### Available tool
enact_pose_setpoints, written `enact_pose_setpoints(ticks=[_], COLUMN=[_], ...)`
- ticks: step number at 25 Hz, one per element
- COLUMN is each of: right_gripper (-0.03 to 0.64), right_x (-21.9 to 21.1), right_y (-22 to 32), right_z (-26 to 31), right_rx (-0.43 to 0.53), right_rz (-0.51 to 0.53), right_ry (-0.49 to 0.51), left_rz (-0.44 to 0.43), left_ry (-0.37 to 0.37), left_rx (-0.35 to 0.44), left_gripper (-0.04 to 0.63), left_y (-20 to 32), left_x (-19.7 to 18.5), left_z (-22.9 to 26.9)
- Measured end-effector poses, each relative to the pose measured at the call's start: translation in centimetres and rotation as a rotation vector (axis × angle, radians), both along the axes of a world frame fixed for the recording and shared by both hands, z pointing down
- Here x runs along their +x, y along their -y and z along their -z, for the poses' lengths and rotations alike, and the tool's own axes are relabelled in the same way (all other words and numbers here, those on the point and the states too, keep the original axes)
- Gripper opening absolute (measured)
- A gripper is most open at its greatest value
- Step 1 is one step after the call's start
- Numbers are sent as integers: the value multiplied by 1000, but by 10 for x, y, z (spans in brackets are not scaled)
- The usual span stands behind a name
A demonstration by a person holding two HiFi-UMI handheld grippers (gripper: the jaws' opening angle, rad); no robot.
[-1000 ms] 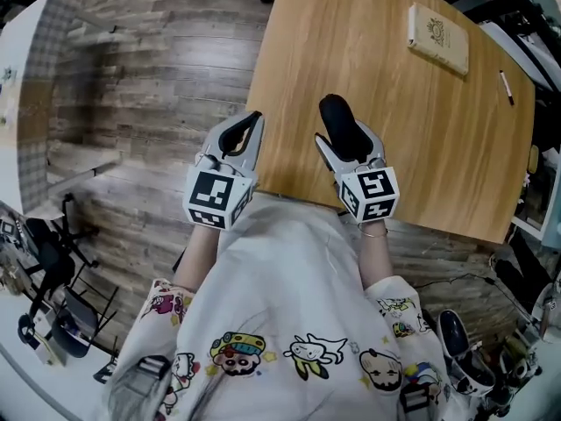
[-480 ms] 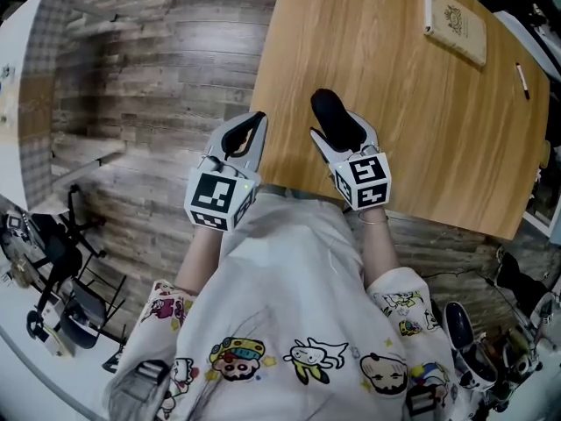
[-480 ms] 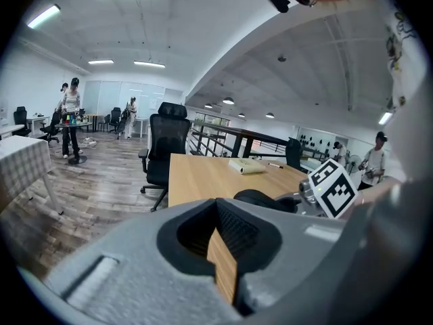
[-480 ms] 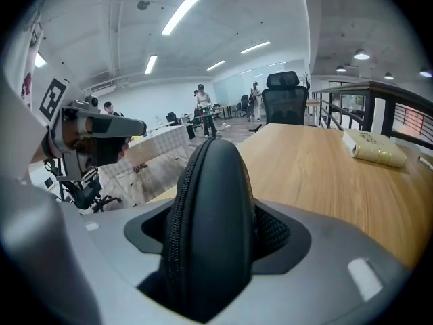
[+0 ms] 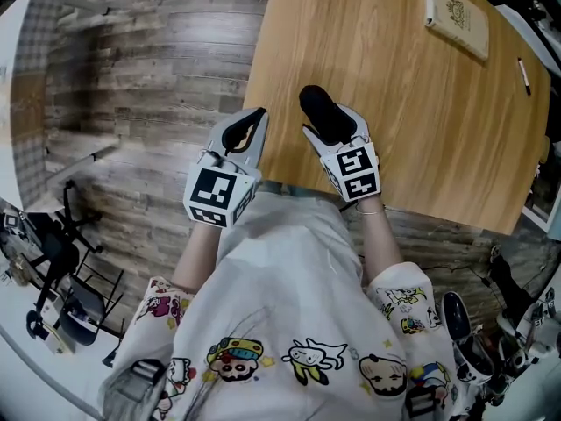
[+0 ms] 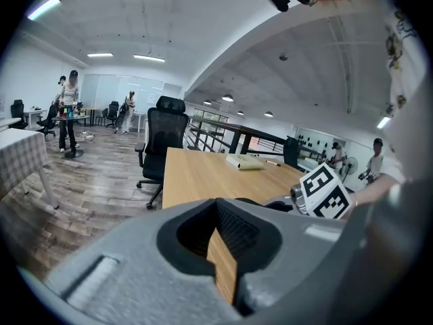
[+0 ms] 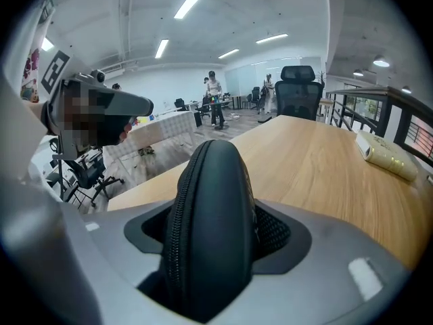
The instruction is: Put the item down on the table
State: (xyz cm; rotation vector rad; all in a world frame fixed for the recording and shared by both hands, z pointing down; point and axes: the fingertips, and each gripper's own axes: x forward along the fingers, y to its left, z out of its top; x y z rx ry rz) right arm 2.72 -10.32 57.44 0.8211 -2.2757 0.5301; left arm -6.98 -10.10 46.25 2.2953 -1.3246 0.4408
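A black zippered case (image 5: 317, 110) stands on edge between the jaws of my right gripper (image 5: 331, 123), which is shut on it over the near edge of the wooden table (image 5: 394, 68). In the right gripper view the case (image 7: 213, 215) fills the gap of that gripper (image 7: 216, 249), zip facing left. Whether the case touches the table I cannot tell. My left gripper (image 5: 252, 123) hangs just off the table's left edge, above the floor. Its jaws (image 6: 226, 249) are shut with nothing between them; only a thin slit shows wood.
A flat cream box (image 5: 456, 16) and a pen (image 5: 524, 75) lie at the table's far right. A black office chair (image 6: 162, 141) stands at the far end. A checkered-cloth table (image 5: 26, 86) is to the left, with stools and clutter on the floor around me.
My right gripper with the case has drifted a little to the left over the table. The left gripper has hardly moved. The head view has shifted slightly.
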Motion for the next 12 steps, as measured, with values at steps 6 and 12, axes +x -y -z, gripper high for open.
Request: enact_pose_setpoints(ticks=[6, 12], right_gripper=[328, 330], right_x=[3, 5], right_y=[4, 4], right_z=[-12, -16], right_rx=[11, -2], right_rz=[13, 9], right_ry=[-50, -49], left_rz=[4, 1], left_ry=[-2, -4], left_rx=[-1, -3], left_gripper=[0, -1], left_y=[-1, -4], left_x=[2, 3], left_z=[-3, -2])
